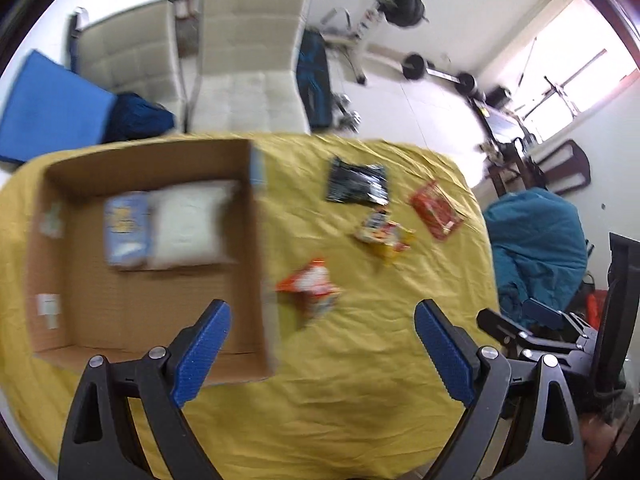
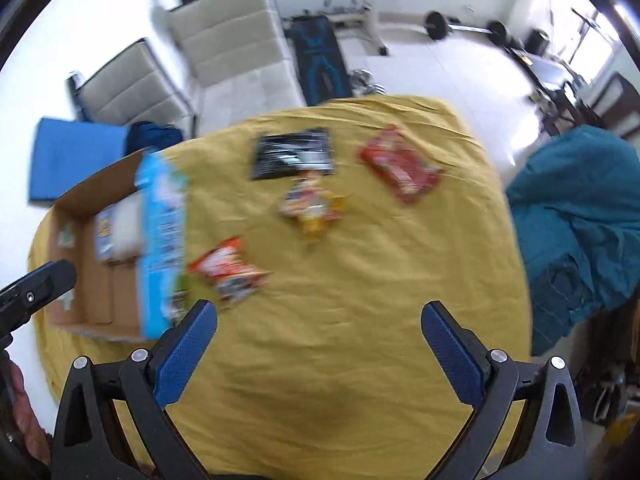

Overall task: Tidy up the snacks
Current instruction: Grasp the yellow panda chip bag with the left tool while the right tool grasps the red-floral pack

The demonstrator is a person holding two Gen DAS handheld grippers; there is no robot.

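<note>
Snacks (image 1: 310,288) on yellow cloth (image 1: 360,380) — beyond both grippers' spread, empty fingers (image 1: 440,344).

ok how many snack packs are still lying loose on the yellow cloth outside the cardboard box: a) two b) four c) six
b: on the yellow cloth lie a black pack, a red pack, a yellow-and-white pack and an orange-and-white pack, all outside the cardboard box.

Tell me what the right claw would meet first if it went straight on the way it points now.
Probably only the bare yellow tablecloth: the open right claw points steeply down and no snack lies between its fingers; depth is unclear.
</note>
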